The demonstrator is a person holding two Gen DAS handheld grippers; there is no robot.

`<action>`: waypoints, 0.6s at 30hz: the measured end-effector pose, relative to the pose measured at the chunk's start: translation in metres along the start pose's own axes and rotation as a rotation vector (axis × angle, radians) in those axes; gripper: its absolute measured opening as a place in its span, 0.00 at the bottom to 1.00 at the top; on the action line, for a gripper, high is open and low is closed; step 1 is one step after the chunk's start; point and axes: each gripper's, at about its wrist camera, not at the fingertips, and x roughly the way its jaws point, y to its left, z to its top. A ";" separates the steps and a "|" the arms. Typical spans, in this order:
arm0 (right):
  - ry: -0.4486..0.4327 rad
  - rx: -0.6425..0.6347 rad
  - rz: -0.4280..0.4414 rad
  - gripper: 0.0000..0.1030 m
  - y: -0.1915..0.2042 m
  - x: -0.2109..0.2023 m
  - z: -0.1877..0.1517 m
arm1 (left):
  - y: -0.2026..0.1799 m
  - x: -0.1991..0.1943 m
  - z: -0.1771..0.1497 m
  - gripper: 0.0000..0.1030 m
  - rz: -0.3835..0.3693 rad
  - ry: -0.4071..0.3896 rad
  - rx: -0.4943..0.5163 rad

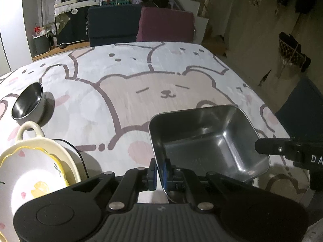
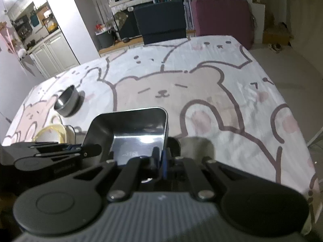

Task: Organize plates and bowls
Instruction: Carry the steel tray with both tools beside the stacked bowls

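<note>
The bench, covered by a cloth printed with large cartoon bears, is the biggest thing here and takes up most of both views. On its near part a square steel tray is carried by both tongs together: the left tongs are closed on the tray's near left wall, and the right tongs are closed on the near right wall, so each pair of blue pads pinches the thin metal rim. The tray looks tilted and probably a little above the cloth, though I cannot tell surely if its bottom touches. At the near left stands a stack of ceramic dishes, a cream one with a handle and, in it, a white one with a yellow rim and a lemon drawing. Farther on the left, apart from the stack, a small round steel bowl sits alone. I judge that the step in hand is moving the tray toward its place, perhaps near the other dishes. The next move needs both hands to go at the same speed and keep the tray level, then lower it flat before the pads let go. For writing, only the white letters "DA" show on the body of the right tongs in the left view; the mark stamped in the tray's bottom is too blurred to read.
</note>
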 end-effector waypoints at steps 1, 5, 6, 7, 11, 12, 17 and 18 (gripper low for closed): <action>0.004 -0.002 -0.003 0.04 -0.001 0.001 -0.002 | 0.000 0.001 0.000 0.06 0.000 0.002 0.002; 0.011 -0.006 -0.009 0.04 -0.002 0.001 -0.005 | -0.002 0.001 -0.001 0.06 0.001 0.006 0.012; 0.013 -0.007 -0.010 0.04 -0.002 0.001 -0.005 | -0.003 0.001 -0.001 0.06 0.002 0.006 0.014; 0.015 -0.007 -0.012 0.04 -0.002 0.001 -0.005 | -0.003 0.001 -0.001 0.06 0.003 0.007 0.016; 0.024 -0.013 -0.017 0.04 -0.003 0.004 -0.005 | -0.004 0.003 -0.003 0.07 0.000 0.019 0.021; 0.028 -0.015 -0.018 0.04 -0.002 0.004 -0.005 | -0.004 0.004 -0.004 0.07 0.000 0.022 0.023; 0.051 -0.024 -0.023 0.04 -0.005 0.007 -0.005 | -0.006 0.007 -0.009 0.07 0.001 0.040 0.032; 0.056 -0.024 -0.025 0.04 -0.005 0.008 -0.005 | -0.007 0.007 -0.010 0.07 0.004 0.040 0.035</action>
